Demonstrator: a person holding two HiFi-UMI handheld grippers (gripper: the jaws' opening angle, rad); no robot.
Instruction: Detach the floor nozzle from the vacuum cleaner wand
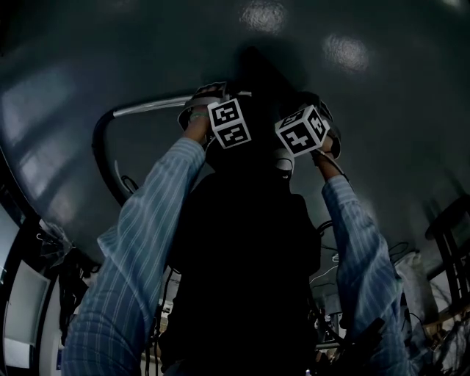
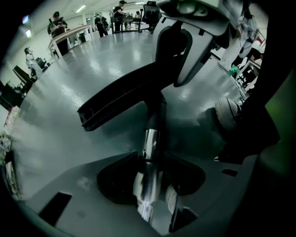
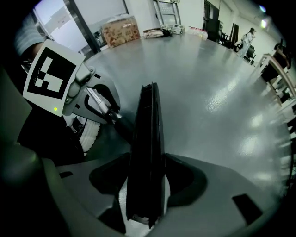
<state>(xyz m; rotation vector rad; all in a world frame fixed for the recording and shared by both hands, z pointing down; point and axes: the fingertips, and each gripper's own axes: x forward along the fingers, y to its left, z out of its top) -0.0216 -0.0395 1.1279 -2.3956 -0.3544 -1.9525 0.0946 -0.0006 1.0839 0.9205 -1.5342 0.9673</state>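
Note:
The vacuum's chrome wand (image 2: 149, 143) runs between the pads of my left gripper (image 2: 155, 199), which is shut on it. It meets the black floor nozzle (image 2: 120, 99) just beyond the jaws. My right gripper (image 3: 145, 203) points down and is shut on the nozzle (image 3: 147, 152), which stands on edge between its pads. In the right gripper view the left gripper (image 3: 108, 113) holds the wand (image 3: 98, 102) close beside the nozzle. In the head view both grippers (image 1: 204, 101) (image 1: 322, 110) are held out low in front, and the wand (image 1: 147, 106) leads off left to a black hose (image 1: 99, 154).
Glossy grey floor (image 3: 222, 92) lies under everything. A white shoe (image 2: 226, 109) stands close to the nozzle. Far off are desks with people (image 2: 58, 25), office chairs (image 2: 150, 11) and cardboard boxes (image 3: 121, 30). Cables and clutter (image 1: 334, 294) lie behind the feet.

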